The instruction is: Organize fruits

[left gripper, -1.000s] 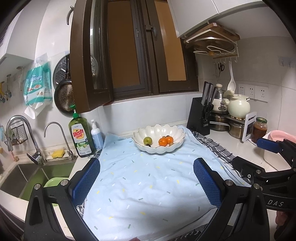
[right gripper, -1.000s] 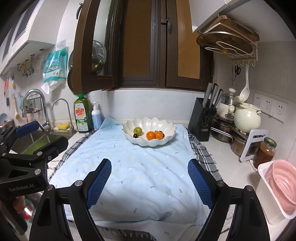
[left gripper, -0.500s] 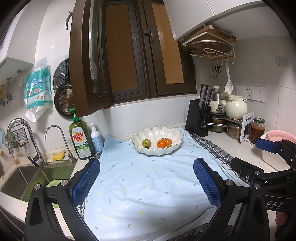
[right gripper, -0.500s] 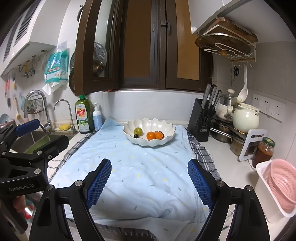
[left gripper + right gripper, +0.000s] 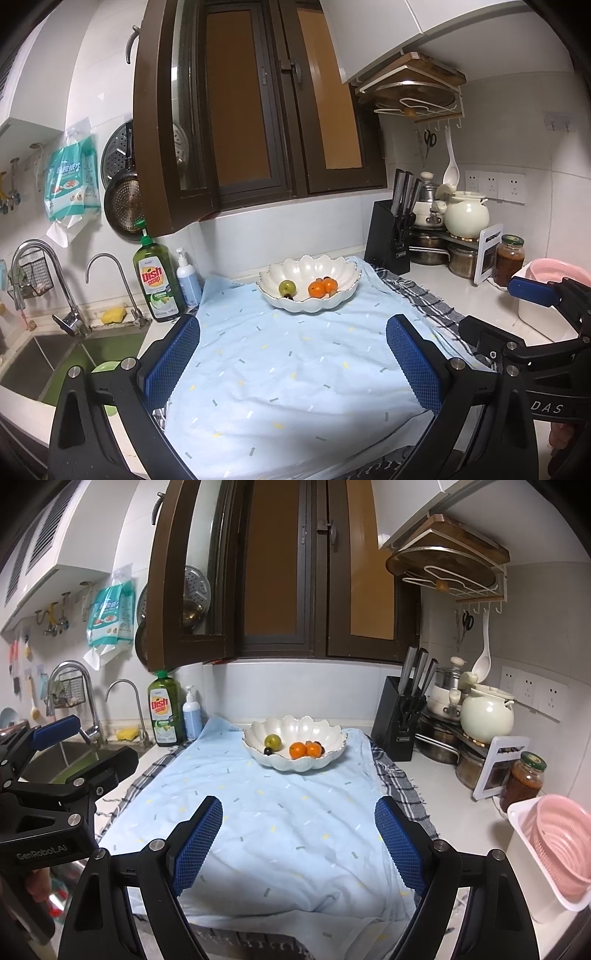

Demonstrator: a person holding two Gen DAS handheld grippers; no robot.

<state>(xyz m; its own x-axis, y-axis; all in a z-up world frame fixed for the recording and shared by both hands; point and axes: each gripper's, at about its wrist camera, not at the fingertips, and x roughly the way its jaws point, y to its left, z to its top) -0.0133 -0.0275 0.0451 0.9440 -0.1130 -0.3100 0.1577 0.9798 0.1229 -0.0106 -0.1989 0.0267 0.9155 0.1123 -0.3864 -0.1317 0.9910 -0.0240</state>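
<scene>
Hovering w/ left gripper (image 5: 291, 360) & right gripper (image 5: 297, 843) both agape, empty; fruits (image 5: 291, 746) sitting in bowl (image 5: 295, 763), cloth (image 5: 280, 823) bare.

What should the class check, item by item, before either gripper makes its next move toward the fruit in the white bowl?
1. Left gripper open, holding nothing: ok.
2. Right gripper open, holding nothing: ok.
3. Green fruit and two orange fruits sit in the white bowl: ok.
4. Blue cloth between grippers and bowl free of objects: ok.
5. Small dark fruits in the bowl counted: cannot tell, partly hidden.
6. Where the fruit should go: cannot tell.
</scene>
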